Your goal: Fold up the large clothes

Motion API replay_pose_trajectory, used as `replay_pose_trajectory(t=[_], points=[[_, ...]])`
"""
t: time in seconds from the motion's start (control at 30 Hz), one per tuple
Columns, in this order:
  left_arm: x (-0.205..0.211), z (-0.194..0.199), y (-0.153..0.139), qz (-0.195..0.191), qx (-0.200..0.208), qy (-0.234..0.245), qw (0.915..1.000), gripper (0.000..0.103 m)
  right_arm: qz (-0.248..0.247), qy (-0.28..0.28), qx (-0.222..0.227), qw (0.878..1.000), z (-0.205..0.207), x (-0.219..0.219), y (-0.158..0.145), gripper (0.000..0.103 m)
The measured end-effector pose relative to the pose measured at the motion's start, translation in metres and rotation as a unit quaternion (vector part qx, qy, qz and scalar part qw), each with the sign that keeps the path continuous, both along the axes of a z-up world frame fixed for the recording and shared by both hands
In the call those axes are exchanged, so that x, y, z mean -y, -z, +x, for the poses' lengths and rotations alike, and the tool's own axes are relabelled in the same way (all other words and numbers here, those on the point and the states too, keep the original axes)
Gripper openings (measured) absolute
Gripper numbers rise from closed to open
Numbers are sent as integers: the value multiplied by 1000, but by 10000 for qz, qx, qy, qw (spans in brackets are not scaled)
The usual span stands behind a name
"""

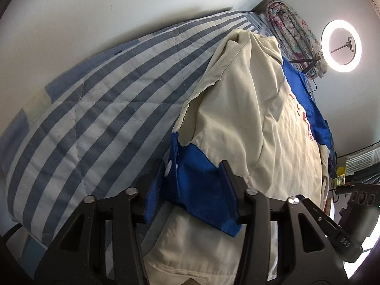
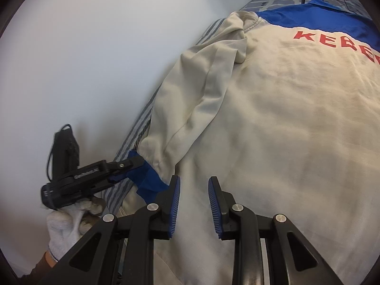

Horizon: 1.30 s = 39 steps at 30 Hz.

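A large cream jacket (image 2: 296, 123) with a blue yoke and red letters lies back-up on the striped bed; it also shows in the left wrist view (image 1: 249, 109). Its sleeve (image 2: 190, 99) is folded along the left side. My left gripper (image 1: 194, 180) is shut on the sleeve's blue cuff (image 1: 201, 190), with the cloth bunched between the fingers. In the right wrist view that gripper (image 2: 133, 163) holds the cuff (image 2: 149, 182) at the jacket's lower left. My right gripper (image 2: 194, 187) is open and empty, just above the jacket's lower part.
The blue-and-white striped bedspread (image 1: 95, 95) spreads to the left of the jacket. A white wall (image 2: 83, 59) runs along the bed. A floral bundle (image 1: 292, 30) and a lit ring light (image 1: 342, 46) stand at the far end.
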<state>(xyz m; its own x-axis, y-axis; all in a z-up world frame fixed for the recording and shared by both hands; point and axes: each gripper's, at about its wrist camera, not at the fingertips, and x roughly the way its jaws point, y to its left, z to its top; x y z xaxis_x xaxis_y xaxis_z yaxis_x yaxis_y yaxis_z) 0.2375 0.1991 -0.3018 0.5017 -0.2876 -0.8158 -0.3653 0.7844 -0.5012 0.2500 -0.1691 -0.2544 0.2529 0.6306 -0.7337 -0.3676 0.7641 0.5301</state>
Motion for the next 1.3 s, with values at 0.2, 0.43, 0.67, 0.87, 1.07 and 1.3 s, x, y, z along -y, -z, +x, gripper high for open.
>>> replay_pose_trajectory(t=[0.2, 0.43, 0.67, 0.87, 1.07, 1.3], points=[[8, 0, -30, 724, 474, -25, 9962, 8, -44, 16, 43, 10000, -9, 2, 2, 26], [9, -27, -98, 1499, 1448, 11, 9780, 8, -219, -24, 159, 9996, -5, -6, -5, 32], [30, -49, -119, 1601, 1972, 338, 9666, 8, -171, 108, 389, 9990, 45, -20, -43, 67], [48, -46, -112, 1724, 1972, 615, 9631, 8, -324, 140, 455, 9983, 111, -56, -76, 66], [54, -42, -109, 1688, 1993, 717, 9626, 8, -375, 39, 289, 9989, 162, -107, -81, 55], [57, -47, -113, 1620, 2110, 769, 9609, 8, -1029, -7, 75, 9947, 202, -160, -46, 44]])
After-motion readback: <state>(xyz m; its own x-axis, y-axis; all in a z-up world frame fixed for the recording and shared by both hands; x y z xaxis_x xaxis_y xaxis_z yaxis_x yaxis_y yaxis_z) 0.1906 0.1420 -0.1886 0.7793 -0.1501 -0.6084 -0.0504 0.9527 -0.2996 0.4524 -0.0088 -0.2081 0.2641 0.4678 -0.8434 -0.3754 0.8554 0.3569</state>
